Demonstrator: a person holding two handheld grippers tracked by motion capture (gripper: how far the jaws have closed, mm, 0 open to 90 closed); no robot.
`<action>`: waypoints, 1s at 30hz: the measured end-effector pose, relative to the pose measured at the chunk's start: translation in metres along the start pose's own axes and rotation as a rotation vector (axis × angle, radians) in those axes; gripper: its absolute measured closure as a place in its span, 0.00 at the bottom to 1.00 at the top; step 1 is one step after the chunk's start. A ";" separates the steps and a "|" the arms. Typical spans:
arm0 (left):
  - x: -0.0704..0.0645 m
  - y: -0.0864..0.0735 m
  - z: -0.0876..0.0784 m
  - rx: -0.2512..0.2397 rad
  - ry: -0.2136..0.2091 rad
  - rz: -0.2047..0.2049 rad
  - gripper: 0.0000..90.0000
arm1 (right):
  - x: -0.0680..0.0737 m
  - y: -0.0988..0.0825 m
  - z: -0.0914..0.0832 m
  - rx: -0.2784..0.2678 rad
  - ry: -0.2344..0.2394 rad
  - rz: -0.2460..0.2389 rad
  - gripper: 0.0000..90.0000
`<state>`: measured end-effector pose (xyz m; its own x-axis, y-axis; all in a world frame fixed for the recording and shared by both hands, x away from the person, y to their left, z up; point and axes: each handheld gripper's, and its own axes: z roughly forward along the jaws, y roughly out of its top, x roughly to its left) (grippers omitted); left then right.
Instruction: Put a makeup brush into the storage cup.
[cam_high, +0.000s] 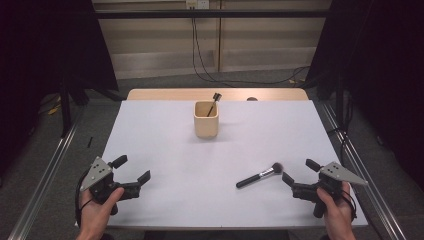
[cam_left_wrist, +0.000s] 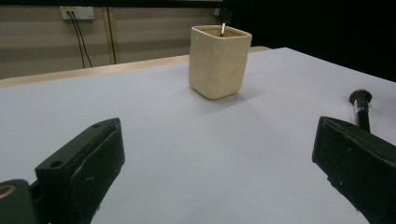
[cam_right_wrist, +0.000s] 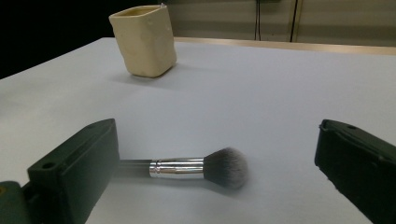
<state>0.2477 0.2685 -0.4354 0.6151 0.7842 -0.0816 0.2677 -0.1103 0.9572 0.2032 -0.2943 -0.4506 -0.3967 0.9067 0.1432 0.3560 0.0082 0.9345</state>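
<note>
Makeup brush (cam_high: 260, 175), black handle, silver ferrule, lying flat on white table, front-right.

The makeup brush (cam_right_wrist: 187, 168) has a glossy metal ferrule, soft grey bristles and a matt black handle. The cream cup (cam_high: 206, 119) looks matt and slightly uneven. The desk (cam_high: 165, 200) is smooth, matt white, wood-edged at the far edge.

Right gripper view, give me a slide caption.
Open right gripper faces a makeup brush lying on the white table, beige cup beyond.
</note>
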 end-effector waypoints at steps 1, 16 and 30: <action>0.001 0.000 0.000 -0.003 0.003 0.001 0.03 | 0.000 0.000 0.000 0.001 -0.001 0.002 0.00; 0.007 -0.003 -0.003 -0.010 0.029 -0.008 0.03 | -0.001 0.005 0.002 -0.015 0.025 -0.016 0.00; 0.007 -0.001 -0.008 -0.019 0.031 -0.009 0.03 | -0.003 0.022 0.008 -0.049 0.041 -0.021 0.00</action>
<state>0.2456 0.2792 -0.4345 0.5895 0.8036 -0.0817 0.2587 -0.0920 0.9616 0.2187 -0.2934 -0.4331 -0.4384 0.8885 0.1355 0.3054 0.0055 0.9522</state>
